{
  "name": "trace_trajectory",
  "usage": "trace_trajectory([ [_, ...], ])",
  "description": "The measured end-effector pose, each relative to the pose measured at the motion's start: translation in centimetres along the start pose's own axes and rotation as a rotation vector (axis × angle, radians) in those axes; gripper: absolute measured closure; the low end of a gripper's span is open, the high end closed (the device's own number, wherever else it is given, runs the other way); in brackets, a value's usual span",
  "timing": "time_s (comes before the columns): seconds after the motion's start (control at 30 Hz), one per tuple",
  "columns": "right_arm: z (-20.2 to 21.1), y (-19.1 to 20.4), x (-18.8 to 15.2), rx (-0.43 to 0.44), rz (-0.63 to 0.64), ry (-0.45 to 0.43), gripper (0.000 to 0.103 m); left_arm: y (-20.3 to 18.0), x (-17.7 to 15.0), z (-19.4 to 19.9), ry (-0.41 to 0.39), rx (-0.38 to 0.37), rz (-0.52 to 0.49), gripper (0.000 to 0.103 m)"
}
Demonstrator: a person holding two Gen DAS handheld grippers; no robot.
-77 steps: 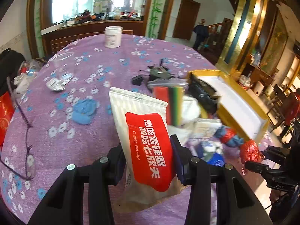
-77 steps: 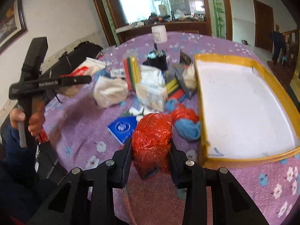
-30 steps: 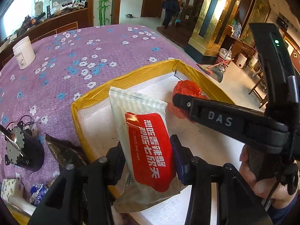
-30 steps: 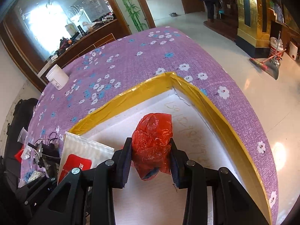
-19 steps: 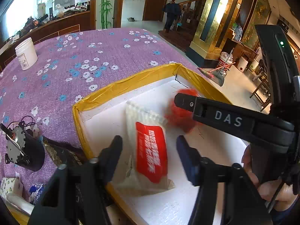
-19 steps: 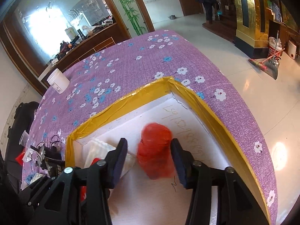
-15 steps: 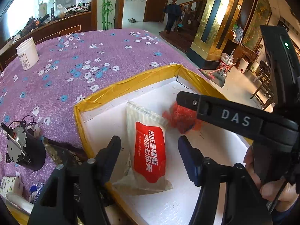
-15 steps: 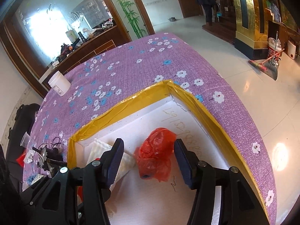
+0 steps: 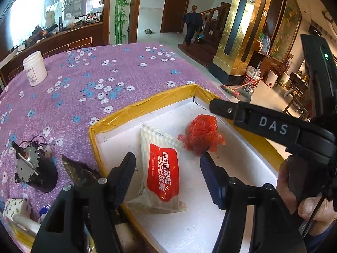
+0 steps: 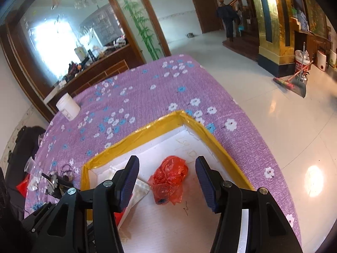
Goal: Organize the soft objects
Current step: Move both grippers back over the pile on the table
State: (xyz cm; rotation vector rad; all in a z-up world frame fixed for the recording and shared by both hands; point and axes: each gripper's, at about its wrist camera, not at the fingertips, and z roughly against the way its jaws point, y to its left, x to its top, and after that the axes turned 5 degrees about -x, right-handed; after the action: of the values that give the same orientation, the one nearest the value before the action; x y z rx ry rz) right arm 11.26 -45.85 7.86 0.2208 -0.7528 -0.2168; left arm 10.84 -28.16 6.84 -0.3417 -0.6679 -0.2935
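A wet-wipe pack (image 9: 162, 168) with a red label lies flat in the white tray (image 9: 147, 107) with its yellow taped rim. My left gripper (image 9: 168, 168) stands open above the pack, its fingers clear of it on both sides. Beside the pack lies a crumpled red plastic bag (image 9: 200, 132) on the tray floor. In the right wrist view the red bag (image 10: 170, 177) sits below my open right gripper (image 10: 166, 177), untouched, with a corner of the pack (image 10: 139, 189) at its left. The right gripper's body crosses the left wrist view at the right.
The tray (image 10: 202, 130) sits on a round table under a purple flowered cloth (image 9: 94, 80). Left of the tray are a small black motor (image 9: 31, 168), a dark patterned pouch (image 9: 78, 172) and a tissue pack (image 9: 16, 206). A white jar (image 9: 34, 68) stands far back.
Both grippers opened and let go: the wipe pack and the red bag dropped onto the tray floor. The right gripper has since lifted away from the bag.
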Motion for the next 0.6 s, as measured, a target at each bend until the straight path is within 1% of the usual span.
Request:
trace_trajectory([
  [0.07,1.0,0.0,-0.1,0.007,-0.007,-0.023,0.043,-0.2,0.0,0.7,-0.006,-0.002,0.005,0.041],
  [0.13,2.5,0.2,-0.4,0.011,-0.001,-0.063,0.043,-0.4,-0.1,1.8,-0.01,-0.003,0.008,0.041],
  [0.2,4.1,0.3,-1.4,0.031,-0.013,-0.095,0.043,-0.6,-0.5,3.1,-0.02,-0.004,0.003,0.041],
  [0.23,4.6,0.3,-2.0,0.044,-0.022,-0.101,0.042,-0.6,-0.9,4.0,-0.028,0.004,0.0,0.041],
  [0.3,5.5,0.5,-3.5,0.071,-0.023,-0.08,0.042,-0.2,-1.7,5.4,-0.033,0.011,0.001,0.04],
  [0.37,6.8,1.0,-5.0,0.116,-0.014,-0.083,0.042,0.2,-2.7,6.7,-0.036,0.014,0.004,0.04],
  [0.47,9.0,2.5,-7.4,0.184,0.02,-0.097,0.04,1.3,-4.6,9.1,-0.052,0.017,0.008,0.04],
  [0.5,9.7,3.2,-8.1,0.209,0.04,-0.105,0.038,1.7,-5.2,9.9,-0.061,0.015,0.014,0.04],
  [0.53,10.3,4.0,-8.8,0.226,0.062,-0.108,0.035,2.1,-5.8,10.7,-0.069,0.009,0.019,0.04],
  [0.6,11.0,6.0,-10.5,0.252,0.125,-0.106,0.035,2.8,-6.9,11.9,-0.08,0.007,0.023,0.04],
])
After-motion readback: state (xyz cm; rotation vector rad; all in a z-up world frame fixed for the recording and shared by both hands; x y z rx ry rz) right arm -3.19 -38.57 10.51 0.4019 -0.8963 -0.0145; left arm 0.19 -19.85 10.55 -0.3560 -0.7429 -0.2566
